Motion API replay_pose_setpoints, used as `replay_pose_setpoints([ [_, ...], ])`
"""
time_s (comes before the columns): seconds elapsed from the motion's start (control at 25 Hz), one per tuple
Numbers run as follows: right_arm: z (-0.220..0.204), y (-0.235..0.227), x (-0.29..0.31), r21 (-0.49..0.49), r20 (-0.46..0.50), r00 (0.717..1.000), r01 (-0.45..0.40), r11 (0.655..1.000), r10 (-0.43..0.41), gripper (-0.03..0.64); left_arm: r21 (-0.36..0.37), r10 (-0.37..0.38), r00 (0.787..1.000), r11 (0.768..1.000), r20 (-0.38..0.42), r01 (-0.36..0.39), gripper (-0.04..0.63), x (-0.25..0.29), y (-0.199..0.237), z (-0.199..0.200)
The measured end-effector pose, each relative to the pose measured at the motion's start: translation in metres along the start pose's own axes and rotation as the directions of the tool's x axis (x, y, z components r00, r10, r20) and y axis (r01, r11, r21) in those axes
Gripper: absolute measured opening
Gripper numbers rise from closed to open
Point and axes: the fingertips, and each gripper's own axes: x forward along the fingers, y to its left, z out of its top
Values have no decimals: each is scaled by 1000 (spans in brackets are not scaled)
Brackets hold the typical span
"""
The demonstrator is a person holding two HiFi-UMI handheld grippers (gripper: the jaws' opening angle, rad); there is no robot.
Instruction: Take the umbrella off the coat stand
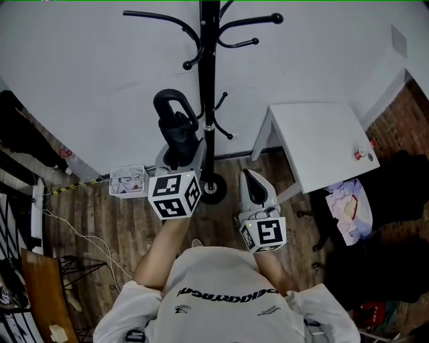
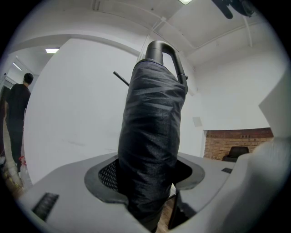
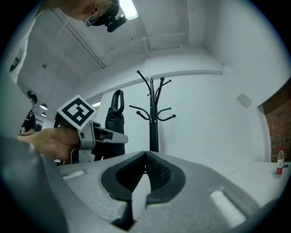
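Left gripper: nearest thing in its own view, where its 2 jaws are clamped on the folded cloth of the umbrella, 1 pad pressing each side.
Umbrella: black and rolled up, standing upright out of the jaws toward 12 o'clock, with its loop handle at the top.
Umbrella's place: in the head view it sits at 9 o'clock of the coat stand, just beside the pole; in the right gripper view there is bare wall between umbrella and stand.
Left marker cube: at 6 o'clock of the umbrella in the head view, on the end of the person's forearm.
Right gripper: jaws closed tip to tip with nothing between them, pointed at the stand's pole at 12 o'clock.
Right marker cube: at 4 o'clock of the left cube, the 2 grippers side by side but apart.
Shirt: white, at 6 o'clock of the head view, below both cubes.
Coat stand: black pole with curved hooks, 1 of them ending in a ball; its round base stands on the floor between the 2 grippers.
Box: small and white, at 9 o'clock of the left cube, against the wall.
Table: white, at 3 o'clock of the stand, with a small bottle near its edge.
Floor: wood planks.
Wall: plain white behind the stand; brick at 3 o'clock.
Bystander: in dark clothes, at 9 o'clock of the left gripper view.
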Motion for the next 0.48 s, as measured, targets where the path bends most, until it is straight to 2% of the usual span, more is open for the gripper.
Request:
replay_pose_setpoints([
  [0.48, -5, -6, -7, 7, -8, 1000, 8, 1000, -8, -6, 4, -4, 1000, 1000, -10, 4, 265, -18, -21, -29],
])
